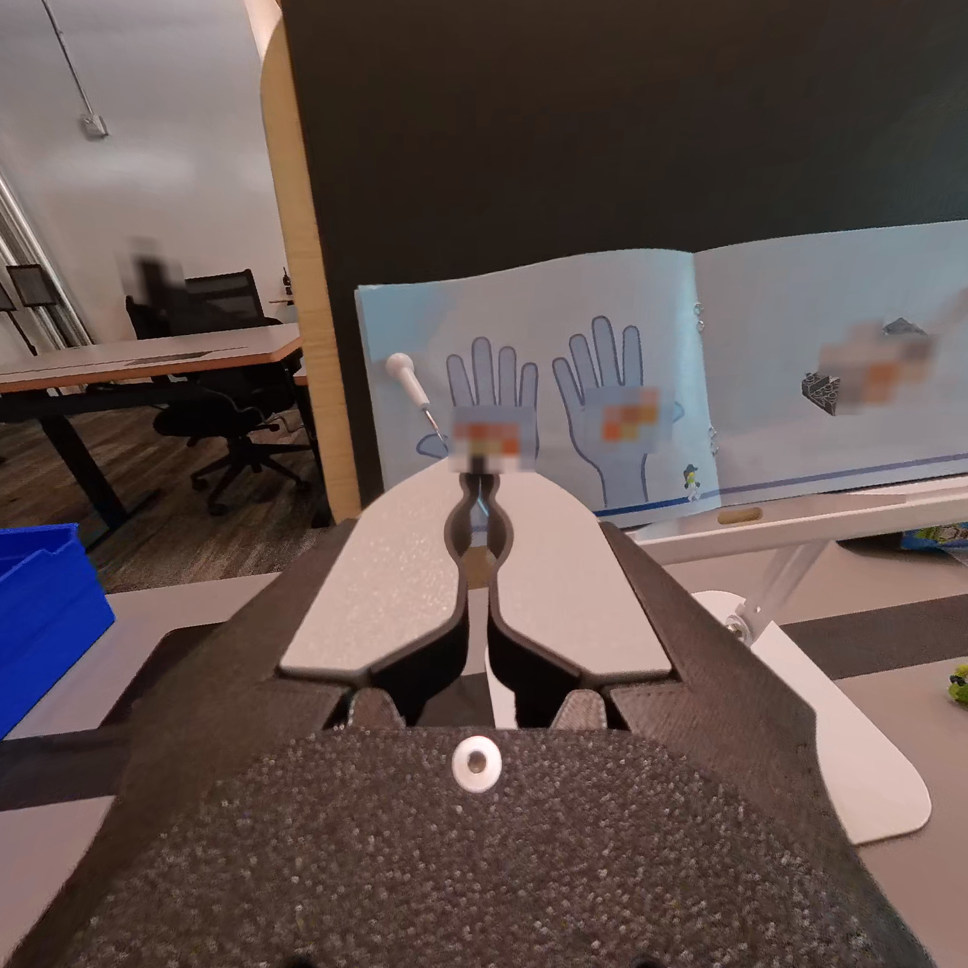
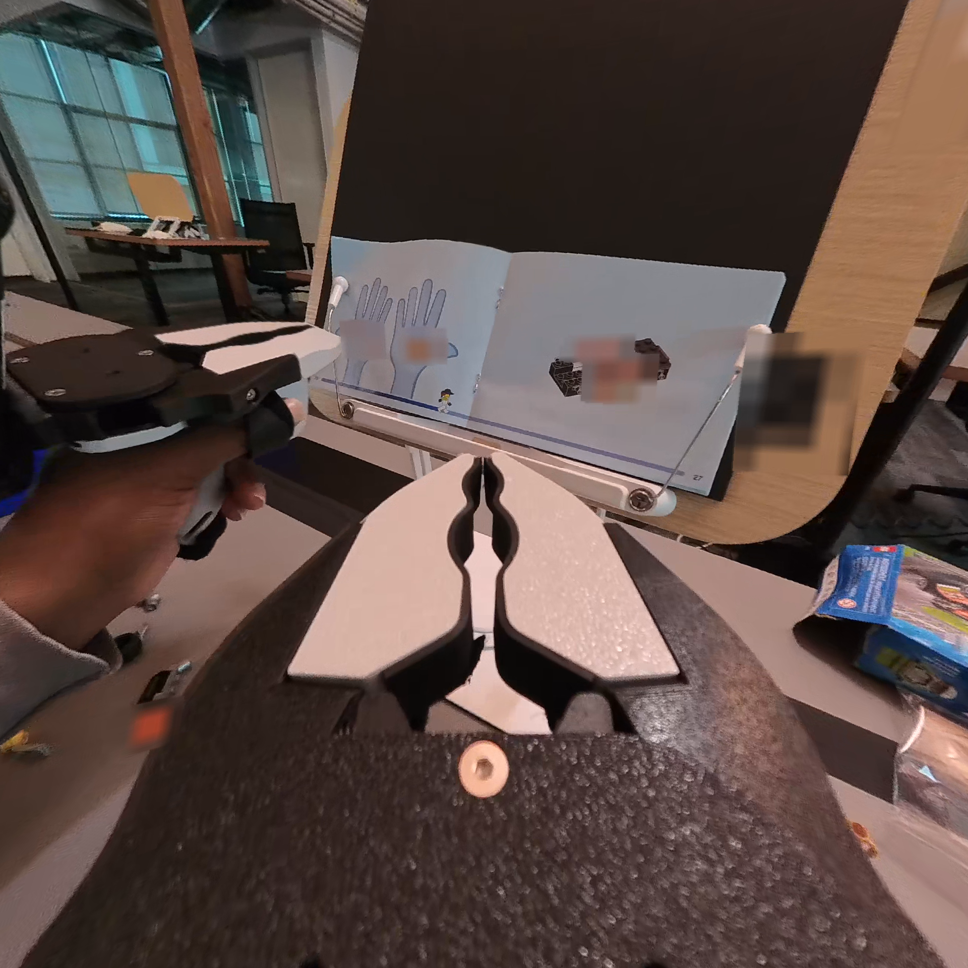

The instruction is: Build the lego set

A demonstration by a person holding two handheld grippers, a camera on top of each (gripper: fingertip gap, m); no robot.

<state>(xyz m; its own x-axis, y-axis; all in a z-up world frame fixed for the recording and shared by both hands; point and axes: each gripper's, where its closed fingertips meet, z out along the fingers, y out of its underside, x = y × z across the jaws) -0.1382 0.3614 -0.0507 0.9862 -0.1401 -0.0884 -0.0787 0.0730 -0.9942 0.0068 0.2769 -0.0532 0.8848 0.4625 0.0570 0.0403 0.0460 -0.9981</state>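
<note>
- Nearest me, both tools have speckled grey finger plates with wavy black rubber inner edges on rough black printed bodies.
- The right tool (image 2: 482, 463) is pinched closed, tips touching, with nothing between them.
- The left tool (image 1: 479, 474) also looks closed. A mosaic patch sits right on its tip, so I can't tell if it's nipping something tiny.
- Both are up off the counter (image 2: 293, 565), pointing away from me at the booklet rather than down at parts.
- The key bit is that the loose lego bits (image 2: 160, 681) lie low on the left of the right wrist view, right under the left hand (image 2: 105, 524). I reckon that side is nearer and has to tip down.
- One small green lego lump (image 1: 958, 691) sits at the right edge of the left wrist view.
- The crumpled blue cardboard lego box (image 2: 901, 618) lies on its side at the right, with a clear plastic bag (image 2: 932, 775) below it.
- Furthest off, the glossy pale-blue instruction booklet (image 2: 576, 325) stands open on a white stand (image 2: 524, 461), held by wire page clips.
</note>
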